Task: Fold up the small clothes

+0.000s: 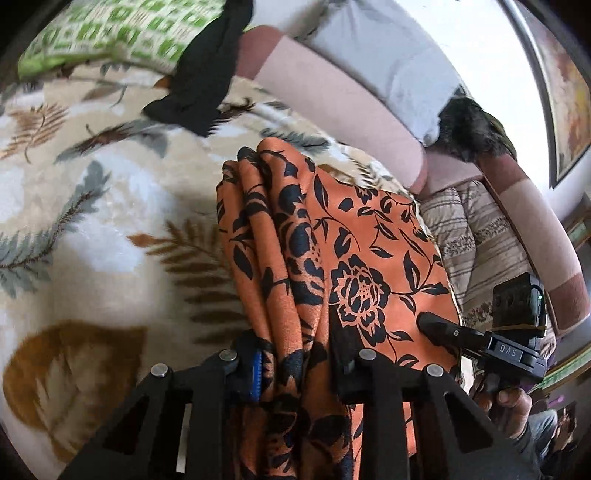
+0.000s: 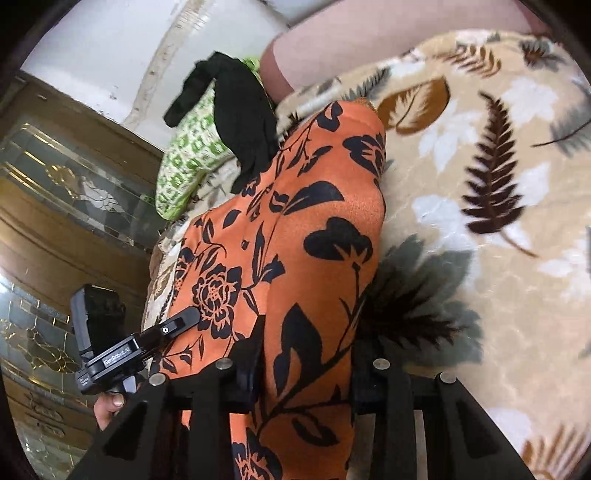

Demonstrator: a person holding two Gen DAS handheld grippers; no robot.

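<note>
Fingers of your left gripper (image 1: 295, 373) and right gripper (image 2: 303, 373) both pinch the orange floral garment (image 1: 332, 258) — it runs forward between them, draped over the leaf-print blanket (image 1: 92, 221).

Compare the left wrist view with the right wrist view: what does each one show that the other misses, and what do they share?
Only the left wrist view shows the striped cushion, the framed picture and the right gripper seen from outside.

Only the right wrist view shows the glass-panelled wooden door and the left gripper seen from outside.

Both show the orange floral garment pinched by both grippers over the leaf-print blanket, with the black cloth and green patterned cloth behind.
</note>
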